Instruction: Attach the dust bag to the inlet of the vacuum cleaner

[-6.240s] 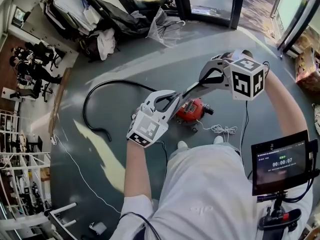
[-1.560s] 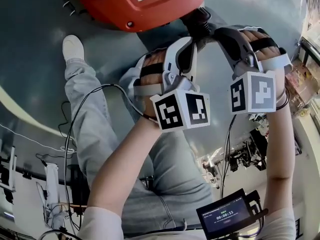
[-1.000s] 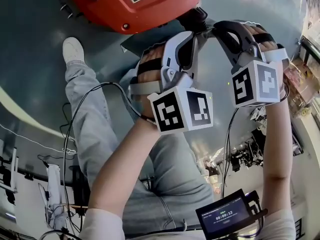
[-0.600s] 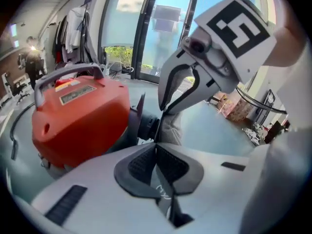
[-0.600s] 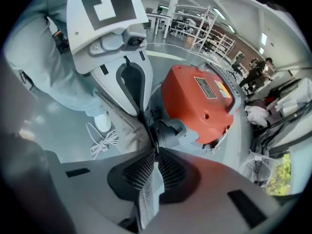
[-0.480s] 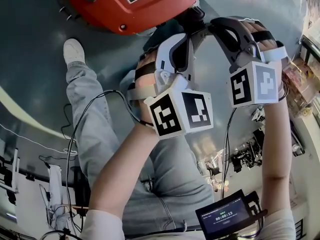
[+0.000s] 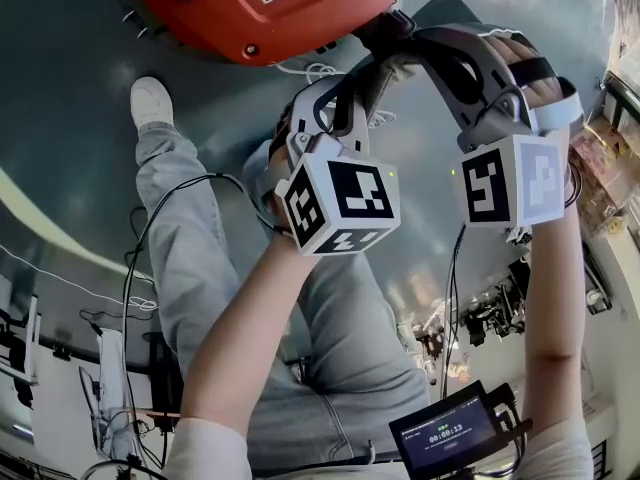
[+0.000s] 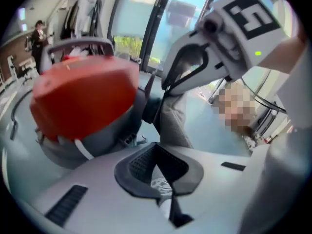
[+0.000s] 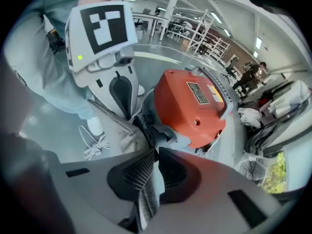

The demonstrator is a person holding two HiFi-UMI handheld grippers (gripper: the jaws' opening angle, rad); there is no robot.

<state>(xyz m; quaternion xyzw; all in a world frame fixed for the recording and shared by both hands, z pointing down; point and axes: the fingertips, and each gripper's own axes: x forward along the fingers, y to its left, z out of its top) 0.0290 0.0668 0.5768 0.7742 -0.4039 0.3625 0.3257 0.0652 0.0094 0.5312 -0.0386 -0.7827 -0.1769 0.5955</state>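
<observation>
The red vacuum cleaner (image 7: 260, 8) lies at the top of the head view, with its black inlet (image 7: 385, 28) on the side facing me. Both grippers meet at that inlet. A grey fabric dust bag (image 9: 114, 138) hangs off the inlet (image 9: 163, 130) and runs up to my right gripper (image 9: 155, 152), which is shut on a strip of it. My left gripper (image 8: 156, 147) has its jaws together right beside the bag (image 8: 173, 123). I cannot tell if it pinches any cloth. The bag's mouth is hidden behind the grippers.
A coiled white cord (image 7: 315, 68) lies on the grey floor under the grippers. My legs and a white shoe (image 7: 150, 103) are to the left. A small screen (image 7: 460, 433) hangs low on the right. Shelving and bags (image 9: 273, 116) stand beyond the vacuum.
My left gripper has rolled, so its marker cube shows other faces, and it has sunk a little by the inlet. The white cord now shows beneath it. My right gripper has shifted slightly.
</observation>
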